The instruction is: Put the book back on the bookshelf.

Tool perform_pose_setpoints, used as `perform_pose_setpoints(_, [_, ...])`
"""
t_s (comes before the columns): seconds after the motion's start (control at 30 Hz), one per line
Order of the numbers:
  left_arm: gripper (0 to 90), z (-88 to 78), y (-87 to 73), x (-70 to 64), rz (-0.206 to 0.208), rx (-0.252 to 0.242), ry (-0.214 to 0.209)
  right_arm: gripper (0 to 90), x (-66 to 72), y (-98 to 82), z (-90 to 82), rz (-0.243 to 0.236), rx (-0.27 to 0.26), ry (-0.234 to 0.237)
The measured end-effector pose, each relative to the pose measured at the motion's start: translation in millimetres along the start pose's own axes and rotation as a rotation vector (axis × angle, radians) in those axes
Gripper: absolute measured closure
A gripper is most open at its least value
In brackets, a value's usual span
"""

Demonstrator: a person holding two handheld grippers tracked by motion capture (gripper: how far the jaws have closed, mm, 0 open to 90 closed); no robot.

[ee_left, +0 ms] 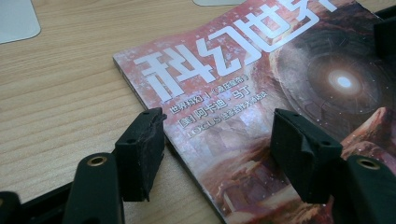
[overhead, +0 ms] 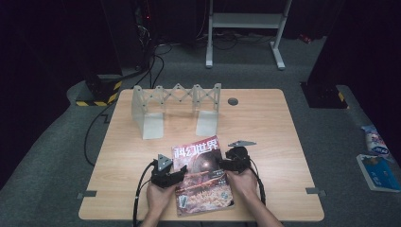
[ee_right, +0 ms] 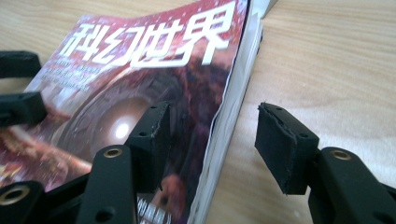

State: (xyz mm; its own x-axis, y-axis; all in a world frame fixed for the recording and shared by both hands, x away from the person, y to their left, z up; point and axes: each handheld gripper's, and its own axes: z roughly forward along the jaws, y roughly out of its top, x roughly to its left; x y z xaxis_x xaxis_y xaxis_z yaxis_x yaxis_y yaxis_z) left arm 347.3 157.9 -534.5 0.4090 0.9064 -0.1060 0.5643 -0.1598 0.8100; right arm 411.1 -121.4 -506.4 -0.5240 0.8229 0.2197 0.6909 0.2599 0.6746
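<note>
Right now both the left gripper (overhead: 176,175) and right gripper (overhead: 226,163) gape empty astride the magazine (overhead: 201,176) edges; closing could crumple pages.

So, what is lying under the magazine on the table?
The magazine lies flat on the wooden table, with bare wood at both edges where the open left gripper and right gripper straddle them. Anything flat beneath it would be covered.

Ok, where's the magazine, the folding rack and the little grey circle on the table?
Magazine (overhead: 201,177), high view, middle of its cover.
Folding rack (overhead: 177,93), high view, middle of its zigzag top.
Grey circle (overhead: 232,101), high view, its centre.
</note>
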Motion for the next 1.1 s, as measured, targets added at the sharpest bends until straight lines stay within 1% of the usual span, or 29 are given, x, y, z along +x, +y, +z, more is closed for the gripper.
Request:
perform_pose_setpoints(0.1, [35.1,0.1,-0.1,-0.1,0.0,-0.001,0.001,43.7,-1.1,4.3,5.2,0.008,0.005,0.0])
perform_pose_setpoints(0.23, [35.1,0.1,-0.1,-0.1,0.001,-0.002,0.0,43.5,-1.6,8.4,11.4,0.028,0.023,0.014])
perform_pose_setpoints(0.33, [35.1,0.1,-0.2,-0.2,0.001,-0.002,0.001,43.5,-1.4,10.5,15.6,0.024,0.04,0.024])
perform_pose_setpoints(0.4, [35.1,0.1,-0.2,-0.3,0.002,-0.002,0.001,43.4,-0.9,11.5,18.2,0.029,0.05,0.035])
perform_pose_setpoints(0.43, [35.0,0.2,-0.2,-0.4,0.001,-0.003,0.002,43.5,-0.9,11.9,19.4,0.023,0.049,0.039])
perform_pose_setpoints(0.57, [34.9,0.2,-0.3,-0.6,0.002,-0.004,0.002,43.8,1.8,13.2,20.3,0.019,0.057,0.032])
perform_pose_setpoints(0.8, [34.8,0.5,-0.3,-0.9,0.003,-0.004,0.003,44.2,1.8,13.1,20.2,0.016,0.057,0.033])
perform_pose_setpoints(0.97, [35.0,0.8,-0.3,-0.9,0.002,-0.006,0.006,49.4,0.9,13.0,16.8,0.016,0.047,0.035])
perform_pose_setpoints(1.1, [35.1,1.0,-0.2,-1.0,0.003,-0.006,0.007,51.0,-1.0,12.4,15.1,0.017,0.044,0.046])
